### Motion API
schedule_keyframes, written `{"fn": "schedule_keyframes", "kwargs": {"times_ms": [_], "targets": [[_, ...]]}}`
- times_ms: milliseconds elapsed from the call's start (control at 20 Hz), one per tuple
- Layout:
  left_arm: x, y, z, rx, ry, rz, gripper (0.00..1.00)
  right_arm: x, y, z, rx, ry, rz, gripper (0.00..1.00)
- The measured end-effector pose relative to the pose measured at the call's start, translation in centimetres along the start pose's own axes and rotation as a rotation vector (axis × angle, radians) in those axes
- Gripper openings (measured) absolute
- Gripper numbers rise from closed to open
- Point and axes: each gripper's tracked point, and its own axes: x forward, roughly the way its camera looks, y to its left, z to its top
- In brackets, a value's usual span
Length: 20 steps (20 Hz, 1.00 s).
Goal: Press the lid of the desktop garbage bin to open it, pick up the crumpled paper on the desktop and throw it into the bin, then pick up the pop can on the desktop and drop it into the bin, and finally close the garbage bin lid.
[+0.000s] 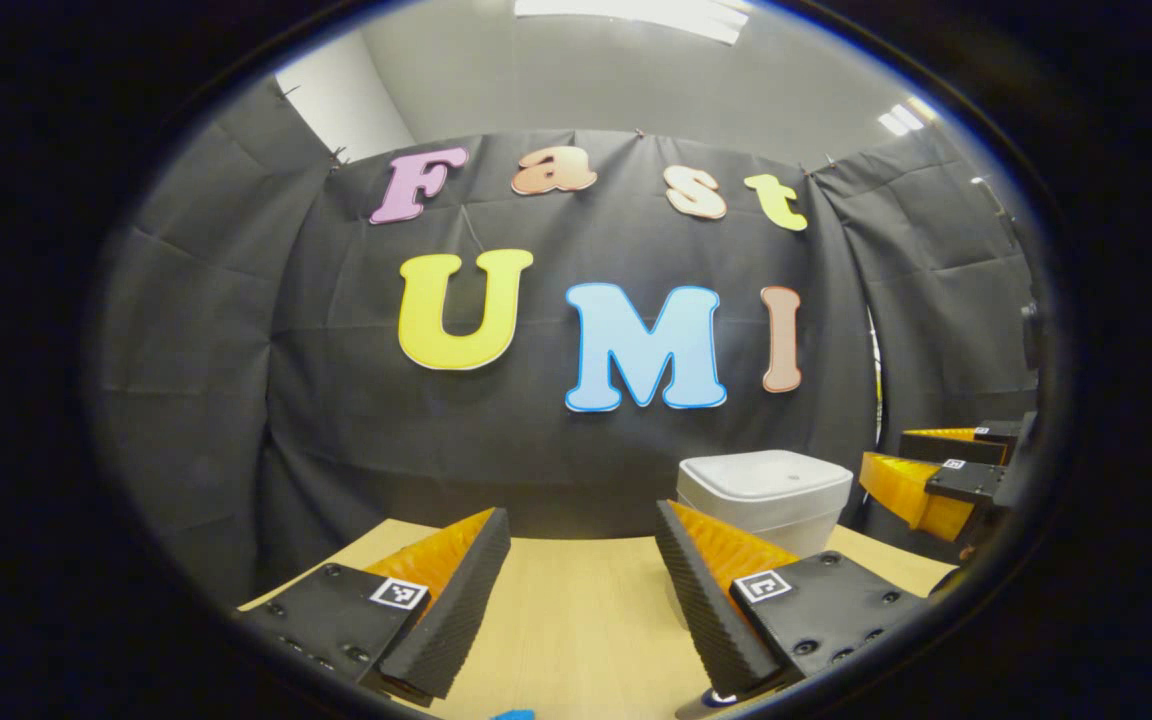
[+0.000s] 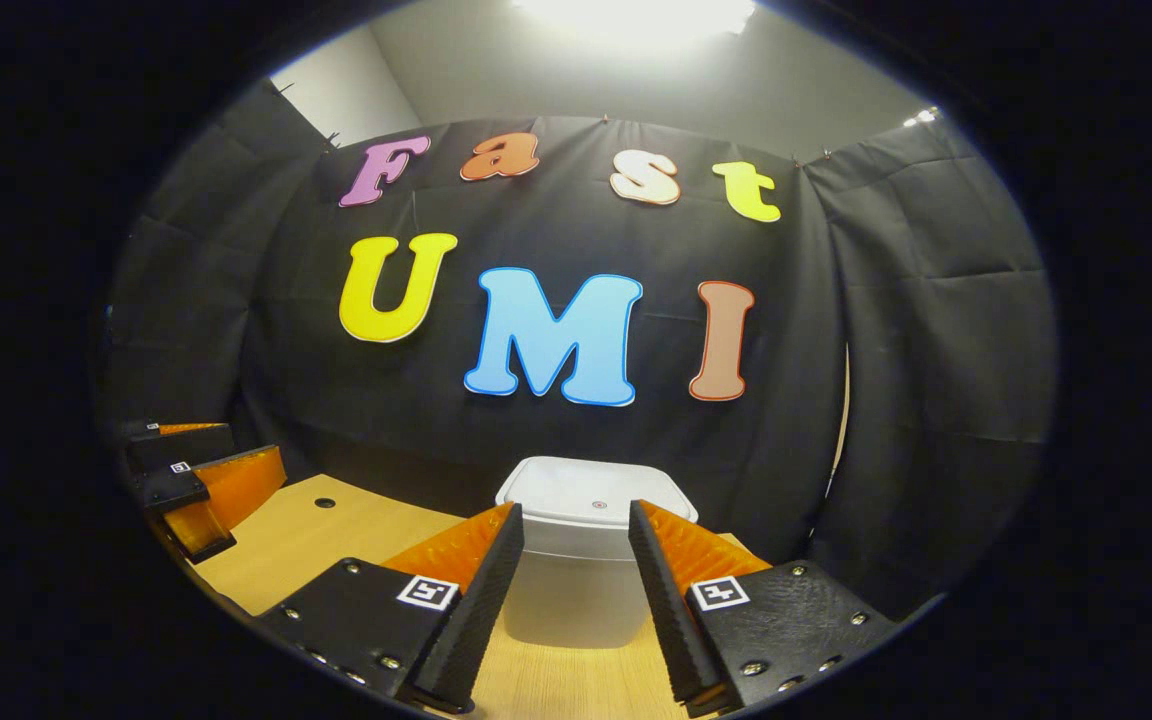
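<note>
A white desktop bin with its lid down stands on the wooden desk, straight ahead of my right gripper, whose fingers are open with a wide gap and hold nothing. In the left gripper view the same bin sits ahead to the right, partly behind one finger of my left gripper, which is also open and empty. Each view catches the other gripper at its edge: the right gripper at the right, the left gripper at the left.
The light wooden desk runs up to the black cloth wall behind the bin. A small round hole is in the desk top at the left. Something small and blue peeks in at the bottom of the left gripper view.
</note>
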Motion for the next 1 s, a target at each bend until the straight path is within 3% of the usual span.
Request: {"fn": "schedule_keyframes", "kwargs": {"times_ms": [50, 100, 200, 350, 400, 450, 500, 550, 900, 1000], "targets": [[-0.1, 0.1, -0.2, -0.001, 0.000, 0.003, 0.95, -0.2, -0.4, 0.1, 0.005, -0.006, -0.013, 0.70], [-0.2, 0.0, -0.2, -0.001, 0.001, 0.004, 0.95, 0.0, 0.1, 0.0, 0.012, -0.004, -0.003, 0.54], [0.0, 0.2, -0.3, 0.002, 0.002, 0.006, 0.95, 0.4, 0.1, -0.1, 0.020, -0.002, -0.003, 0.53], [0.2, 0.6, -0.5, 0.010, 0.006, 0.014, 0.95, 0.6, 0.4, -0.2, 0.026, -0.006, 0.002, 0.35], [0.3, 0.6, -0.6, 0.011, 0.007, 0.015, 0.95, 0.7, 0.7, -0.1, 0.026, -0.008, 0.017, 0.35], [0.4, 0.6, -0.7, 0.012, 0.010, 0.013, 0.92, 0.2, -0.7, -0.7, 0.013, -0.002, -0.046, 0.35], [0.5, 0.6, -0.7, 0.014, 0.010, 0.011, 0.95, 1.0, -0.6, -0.1, 0.025, -0.016, -0.046, 0.14], [0.7, 0.6, -0.7, 0.015, 0.011, 0.009, 0.95, 0.8, 0.0, -0.1, 0.041, -0.011, -0.029, 0.04], [1.4, 0.0, -0.9, 0.021, 0.016, -0.009, 0.99, 2.3, 0.5, -3.1, 0.108, 0.085, 0.032, 0.03], [1.7, -0.4, -1.2, 0.029, 0.022, -0.017, 0.95, 1.9, 0.4, -3.6, 0.104, 0.109, 0.045, 0.00]]}}
